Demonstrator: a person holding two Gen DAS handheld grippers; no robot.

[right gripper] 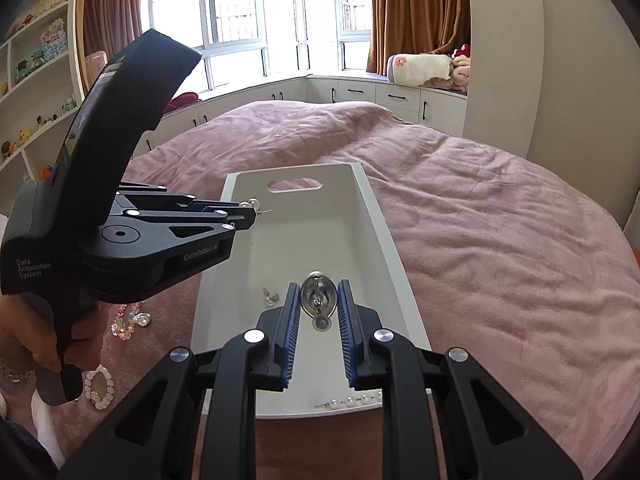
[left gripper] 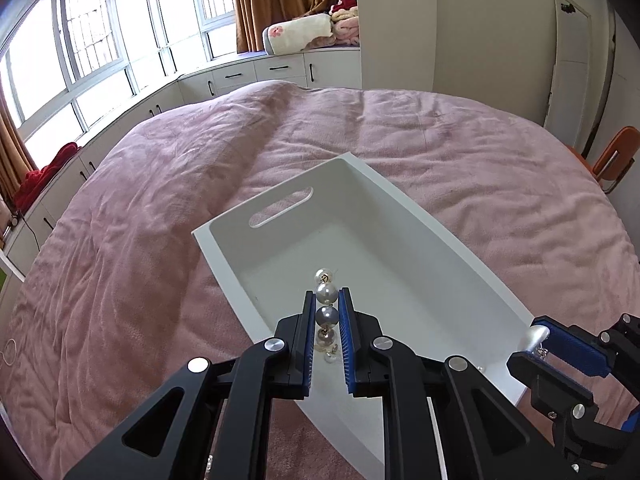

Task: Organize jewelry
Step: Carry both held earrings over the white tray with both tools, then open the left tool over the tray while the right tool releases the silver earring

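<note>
Left wrist view: my left gripper (left gripper: 327,304) is clenching a pearl drop earring (left gripper: 326,303).
Right wrist view: my right gripper (right gripper: 319,304) is grasping a silver teardrop earring (right gripper: 317,299) over the white tray (right gripper: 384,224).

Our two grippers over a white tray (right gripper: 384,216) on a pink bedspread (right gripper: 500,220).
Our right gripper (right gripper: 319,300) grips a silver earring (right gripper: 319,299); our left gripper (right gripper: 250,212) holds pearls (right gripper: 253,201).

Pink-quilted bed (left gripper: 360,140), bright barred bay windows (right gripper: 240,4), brown curtains (right gripper: 416,12), white cabinets (left gripper: 256,72).
</note>
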